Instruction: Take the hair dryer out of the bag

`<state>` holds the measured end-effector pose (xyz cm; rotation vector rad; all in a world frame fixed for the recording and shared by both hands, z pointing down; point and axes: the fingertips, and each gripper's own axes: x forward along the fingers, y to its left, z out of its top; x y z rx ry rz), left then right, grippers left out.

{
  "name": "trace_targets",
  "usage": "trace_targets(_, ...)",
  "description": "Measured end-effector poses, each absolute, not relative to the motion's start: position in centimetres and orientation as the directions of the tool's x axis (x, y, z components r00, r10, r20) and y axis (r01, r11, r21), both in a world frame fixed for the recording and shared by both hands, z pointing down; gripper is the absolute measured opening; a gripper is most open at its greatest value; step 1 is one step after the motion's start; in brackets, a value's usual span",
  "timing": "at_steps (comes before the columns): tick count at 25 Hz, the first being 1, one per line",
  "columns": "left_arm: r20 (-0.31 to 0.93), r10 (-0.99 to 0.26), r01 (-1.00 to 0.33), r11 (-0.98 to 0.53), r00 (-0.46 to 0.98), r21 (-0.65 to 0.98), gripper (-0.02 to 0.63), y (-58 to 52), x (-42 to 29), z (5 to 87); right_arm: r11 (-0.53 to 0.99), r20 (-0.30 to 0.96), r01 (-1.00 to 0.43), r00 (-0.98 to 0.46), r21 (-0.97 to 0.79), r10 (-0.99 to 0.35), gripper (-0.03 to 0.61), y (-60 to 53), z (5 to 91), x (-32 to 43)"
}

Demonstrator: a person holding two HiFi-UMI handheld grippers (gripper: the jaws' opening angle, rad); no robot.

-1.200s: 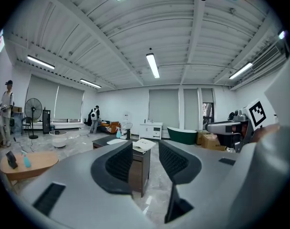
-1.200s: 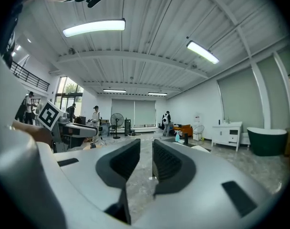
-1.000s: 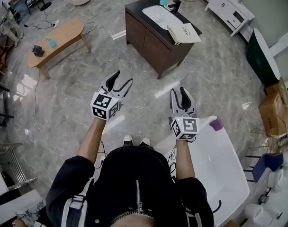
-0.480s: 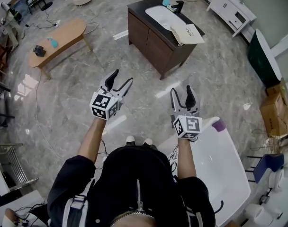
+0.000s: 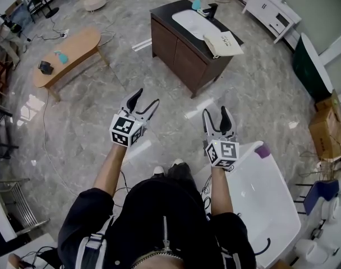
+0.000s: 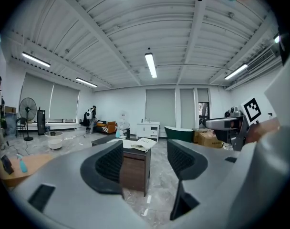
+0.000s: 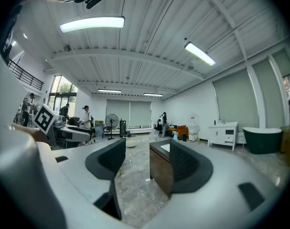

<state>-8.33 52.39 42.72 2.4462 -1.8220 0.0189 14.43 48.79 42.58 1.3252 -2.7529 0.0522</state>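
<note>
A cream cloth bag lies on the top of a dark wooden vanity cabinet with a white basin, some way ahead of me. No hair dryer shows in any view. My left gripper and right gripper are held level in the air over the marble floor, pointing toward the cabinet. Both jaws have just been opening and stand open with nothing between them. The left gripper view frames the bag between the left gripper's jaws. In the right gripper view, my right gripper frames the cabinet.
A white bathtub with a purple cup on its rim stands under my right arm. A wooden coffee table is at the far left, cardboard boxes and a green tub at the right. People stand far off.
Both grippers have moved forward toward the cabinet as the person steps ahead. The right gripper's jaws have spread wider; the left's have widened slightly.
</note>
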Motion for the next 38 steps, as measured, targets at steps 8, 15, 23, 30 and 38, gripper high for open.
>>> trace_targets(8,0.085,-0.953,-0.955,-0.287,0.292,0.071,0.293,49.6,-9.6,44.0,0.619,0.112,-0.786,-0.615,-0.004,-0.78,0.284,45.8,43.6,13.2)
trace_targets(15,0.1,-0.947,-0.952,-0.298,0.304,0.068,0.293,44.7,-9.7,44.8,0.616,0.119,-0.787,-0.614,-0.021,-0.78,0.284,40.5,44.8,12.6)
trace_targets(23,0.1,-0.948,-0.952,-0.297,0.303,0.068,0.293,35.6,-10.2,44.1,0.617,0.122,-0.786,-0.615,-0.024,-0.779,0.284,30.9,44.5,12.0)
trace_targets(30,0.087,-0.957,-0.96,-0.271,0.277,0.069,0.293,26.6,-11.3,42.8,0.633,0.101,-0.774,-0.632,-0.028,-0.768,0.284,20.9,43.4,11.4)
trace_targets(38,0.102,-0.955,-0.96,-0.273,0.279,0.064,0.293,19.9,-11.2,43.4,0.644,0.1,-0.765,-0.643,-0.026,-0.759,0.284,12.9,43.7,11.1)
